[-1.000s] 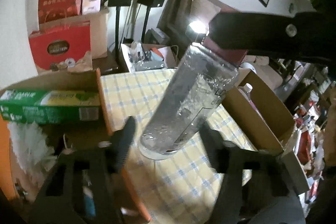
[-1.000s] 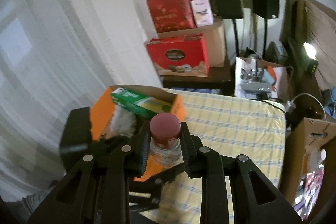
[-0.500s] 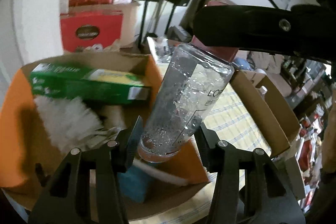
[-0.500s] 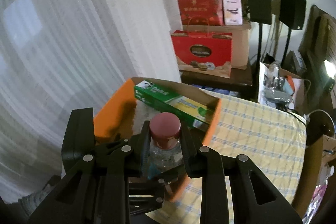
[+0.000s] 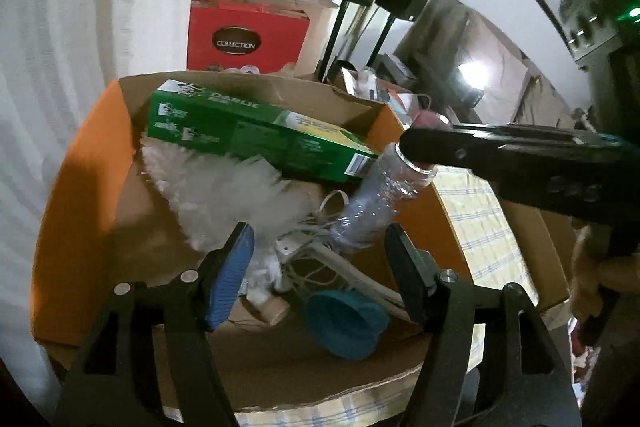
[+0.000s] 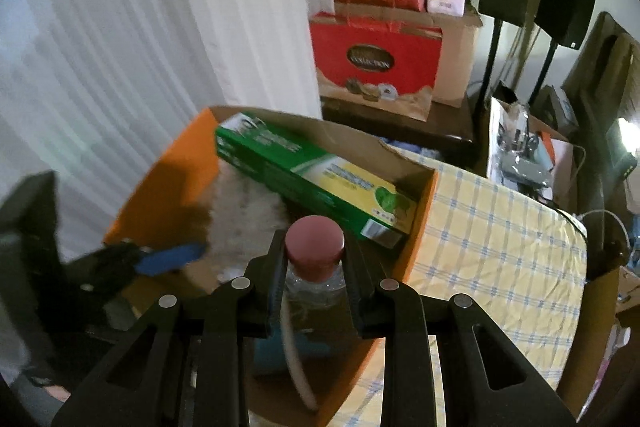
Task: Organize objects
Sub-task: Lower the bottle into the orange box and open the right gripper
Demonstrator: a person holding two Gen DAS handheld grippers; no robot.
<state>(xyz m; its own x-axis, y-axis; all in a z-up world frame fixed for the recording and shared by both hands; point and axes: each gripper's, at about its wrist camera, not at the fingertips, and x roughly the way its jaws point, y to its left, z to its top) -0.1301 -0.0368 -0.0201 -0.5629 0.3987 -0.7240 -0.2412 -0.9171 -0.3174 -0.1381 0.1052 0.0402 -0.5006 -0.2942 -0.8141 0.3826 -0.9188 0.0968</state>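
Right wrist view shows the clear plastic bottle (image 6: 314,283) pinched just under its dark red cap (image 6: 315,241) by the right gripper (image 6: 314,277), whose fingers press on the neck from both sides. It hangs tilted over the orange cardboard box (image 5: 80,163), its base low among the contents, near a tangle of white cords (image 5: 316,255) and beside the white fluffy duster (image 5: 236,195). The left gripper (image 5: 318,269) sits just below the bottle's base; its jaws have just been opening and now stand spread, with the base between the fingers but not touched by them.

The bottle looks empty, so it should be light, and its thin wall would likely dent under a hard squeeze; the smooth plastic may slip. The stiff neck below the cap seems the surest hold.

A green carton (image 5: 256,135) lies across the box's far side, a teal cup (image 5: 346,323) lies in the near corner, and the box rests on a checked cloth (image 6: 500,239) over the tabletop.
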